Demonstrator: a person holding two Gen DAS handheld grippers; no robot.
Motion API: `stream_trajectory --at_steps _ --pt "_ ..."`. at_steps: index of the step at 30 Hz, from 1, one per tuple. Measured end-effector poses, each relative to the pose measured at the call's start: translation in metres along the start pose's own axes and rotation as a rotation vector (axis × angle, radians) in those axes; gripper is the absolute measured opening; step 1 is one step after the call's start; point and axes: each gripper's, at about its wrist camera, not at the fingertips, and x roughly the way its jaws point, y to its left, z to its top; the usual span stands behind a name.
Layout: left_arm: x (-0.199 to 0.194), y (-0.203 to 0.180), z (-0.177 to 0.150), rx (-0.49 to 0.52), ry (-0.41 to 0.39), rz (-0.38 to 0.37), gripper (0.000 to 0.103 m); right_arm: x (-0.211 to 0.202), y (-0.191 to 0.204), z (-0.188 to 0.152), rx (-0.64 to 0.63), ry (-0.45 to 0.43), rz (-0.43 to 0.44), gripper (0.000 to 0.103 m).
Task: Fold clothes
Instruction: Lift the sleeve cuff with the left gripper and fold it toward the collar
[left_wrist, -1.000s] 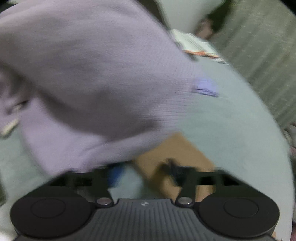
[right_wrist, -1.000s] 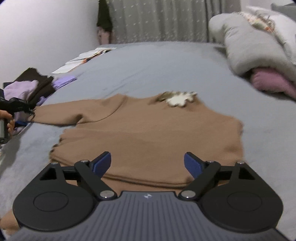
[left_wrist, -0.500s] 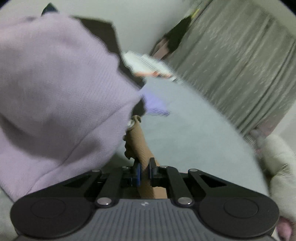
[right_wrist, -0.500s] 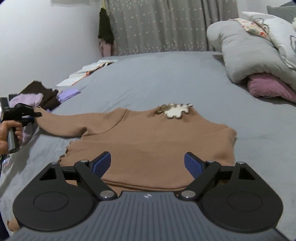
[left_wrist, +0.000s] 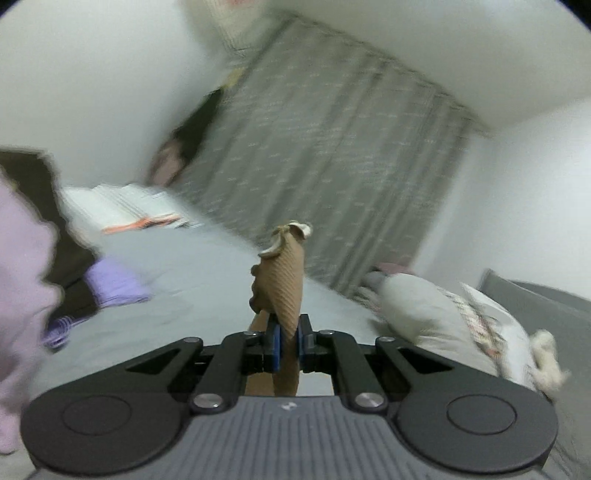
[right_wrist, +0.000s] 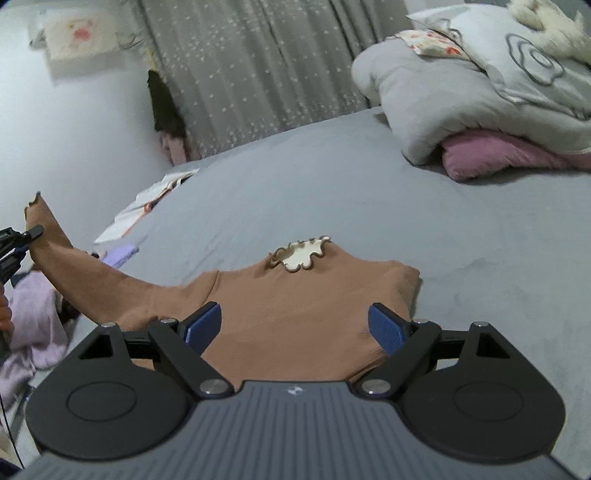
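One sleeve (right_wrist: 88, 273) of the brown sweater (right_wrist: 295, 310) hangs pinched in the left gripper (left_wrist: 287, 341), running rightward to the body beneath the gaping, empty right gripper (right_wrist: 295, 326).

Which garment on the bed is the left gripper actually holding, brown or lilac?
The brown sweater: the left gripper is shut on its sleeve cuff, lifted off the bed. The lilac garment lies untouched beside it.

A home bedroom. A wide bed (right_wrist: 369, 192) with a grey sheet fills the view. Rolled grey bedding (right_wrist: 461, 96) lies over a pink pillow (right_wrist: 491, 155) at its head. Grey patterned curtains (right_wrist: 251, 70) hang behind, beside a white wall bearing a blurred picture (right_wrist: 74, 33), possibly a child's drawing. Loose lilac clothes (right_wrist: 29, 325) and open papers (right_wrist: 147, 206) lie at the bed's edge.
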Motion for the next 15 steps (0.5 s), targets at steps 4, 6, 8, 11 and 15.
stream_trajectory --at_steps 4,6,8,11,15 --pt "0.016 -0.032 -0.007 -0.009 0.002 -0.055 0.008 0.003 -0.005 -0.002 0.007 0.025 0.012 0.087" --pt "0.035 -0.037 -0.004 -0.084 0.016 -0.108 0.008 0.009 -0.013 -0.005 0.050 0.067 0.029 0.087" --pt "0.060 -0.035 0.003 -0.123 0.021 -0.125 0.008 0.009 -0.022 -0.005 0.110 0.074 0.045 0.087" --pt "0.092 -0.037 0.025 -0.133 0.022 -0.102 0.008 0.011 -0.035 -0.007 0.200 0.086 0.065 0.087" --pt "0.097 -0.041 0.042 -0.170 0.010 -0.132 0.008 0.017 -0.038 -0.010 0.252 0.112 0.074 0.087"
